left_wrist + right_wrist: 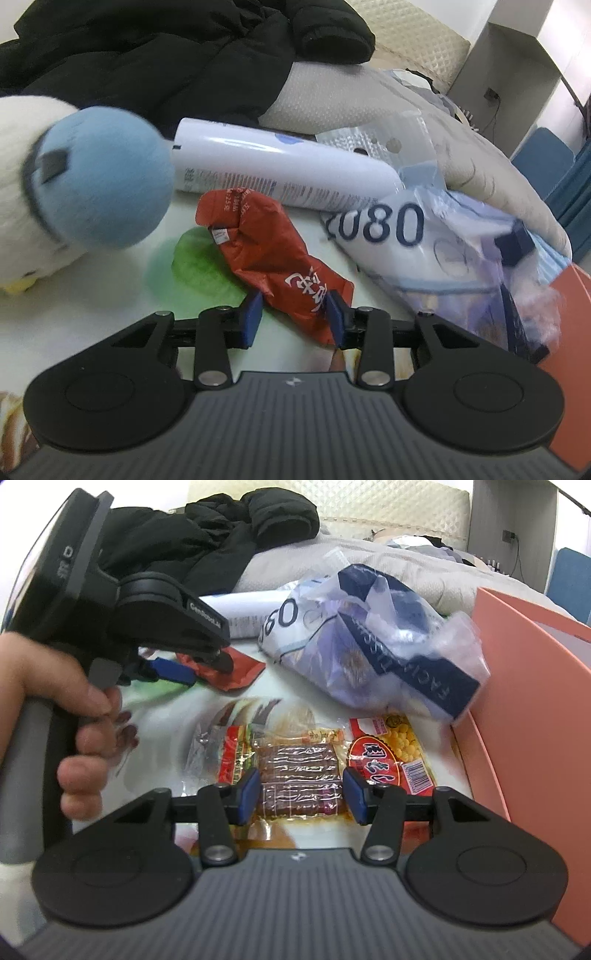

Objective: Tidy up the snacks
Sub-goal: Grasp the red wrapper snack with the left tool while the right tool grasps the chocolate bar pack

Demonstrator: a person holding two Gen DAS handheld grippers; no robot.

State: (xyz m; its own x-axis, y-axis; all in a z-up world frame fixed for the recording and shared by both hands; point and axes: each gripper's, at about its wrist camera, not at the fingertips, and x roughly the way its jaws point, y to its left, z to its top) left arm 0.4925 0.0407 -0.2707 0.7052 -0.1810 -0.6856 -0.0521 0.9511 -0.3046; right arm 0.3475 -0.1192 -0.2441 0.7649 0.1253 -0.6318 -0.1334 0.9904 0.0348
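Left wrist: crumpled, seemingly red packet (280, 266)

plush toy (55, 192): blurred, cut by left edge
pink box (535, 738): cut by right edge
tissue pack (406, 236): print partly hidden

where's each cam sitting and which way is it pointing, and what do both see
Left wrist: rides the left gripper, angled down at a red snack packet between its blue pads; no hand shows.
Right wrist: rides the right gripper, angled down at a clear packet of brown strips; the person's left hand and left gripper show.
Shared: red packet, 2080 bag, white tube, black jacket.
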